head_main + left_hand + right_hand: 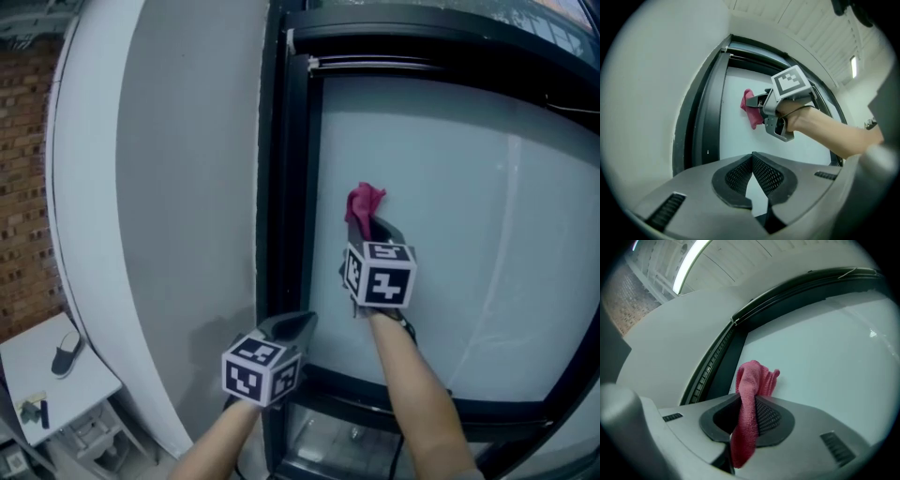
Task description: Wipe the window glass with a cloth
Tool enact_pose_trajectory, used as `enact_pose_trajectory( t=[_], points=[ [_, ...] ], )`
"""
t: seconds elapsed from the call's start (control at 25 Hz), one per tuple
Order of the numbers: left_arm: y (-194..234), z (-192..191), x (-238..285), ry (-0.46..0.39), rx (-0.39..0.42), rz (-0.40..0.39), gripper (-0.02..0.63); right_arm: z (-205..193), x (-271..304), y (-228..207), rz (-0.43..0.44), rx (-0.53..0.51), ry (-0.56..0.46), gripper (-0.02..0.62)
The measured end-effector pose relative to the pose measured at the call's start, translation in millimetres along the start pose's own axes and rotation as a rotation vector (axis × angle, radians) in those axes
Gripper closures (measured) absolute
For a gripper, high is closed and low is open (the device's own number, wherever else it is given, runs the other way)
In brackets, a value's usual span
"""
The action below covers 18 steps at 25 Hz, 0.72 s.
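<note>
Two tools noted: right tool [376, 228] clamped on the pink cloth [364, 201], pressed to the window glass [469, 216] near its left edge, left tool [293, 325] closed on nothing; wiping judged under way, cleaned extent indeterminable.

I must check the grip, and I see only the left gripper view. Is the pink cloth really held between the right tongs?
Observer: Yes. The right gripper view shows the right gripper shut on the pink cloth, with a bunch sticking out ahead of the tongs.
Operator: Does any cloth hang loose?
Observer: A tail hangs down behind the tongs, toward the camera.
Operator: Where is my left gripper?
Observer: In the head view the left gripper is lower and further left than the right one, before the dark window frame.
</note>
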<state>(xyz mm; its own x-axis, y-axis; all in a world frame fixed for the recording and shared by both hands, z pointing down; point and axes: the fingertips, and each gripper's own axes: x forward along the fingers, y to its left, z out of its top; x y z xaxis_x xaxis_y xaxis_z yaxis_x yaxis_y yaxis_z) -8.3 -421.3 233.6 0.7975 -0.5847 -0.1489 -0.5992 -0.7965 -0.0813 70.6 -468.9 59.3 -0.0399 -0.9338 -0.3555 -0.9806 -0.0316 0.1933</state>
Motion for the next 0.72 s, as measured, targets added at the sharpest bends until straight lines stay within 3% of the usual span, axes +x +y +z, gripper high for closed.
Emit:
enact_pose_trajectory(
  t=[0.4, 0.6, 0.72],
  points=[
    [27, -5, -28, -0.029, -0.029, 0.057, 0.598, -20, 29, 53, 0.099, 0.016, 0.026, 0.531],
    [24, -11, -39, -0.042, -0.051, 0.056, 0.598, -15, 7, 64, 0.109, 0.001, -0.027, 0.531],
    [24, -15, -44, -0.045, -0.065, 0.059, 0.598, -25, -1, 70, 0.112, -0.012, -0.009, 0.531]
  ],
)
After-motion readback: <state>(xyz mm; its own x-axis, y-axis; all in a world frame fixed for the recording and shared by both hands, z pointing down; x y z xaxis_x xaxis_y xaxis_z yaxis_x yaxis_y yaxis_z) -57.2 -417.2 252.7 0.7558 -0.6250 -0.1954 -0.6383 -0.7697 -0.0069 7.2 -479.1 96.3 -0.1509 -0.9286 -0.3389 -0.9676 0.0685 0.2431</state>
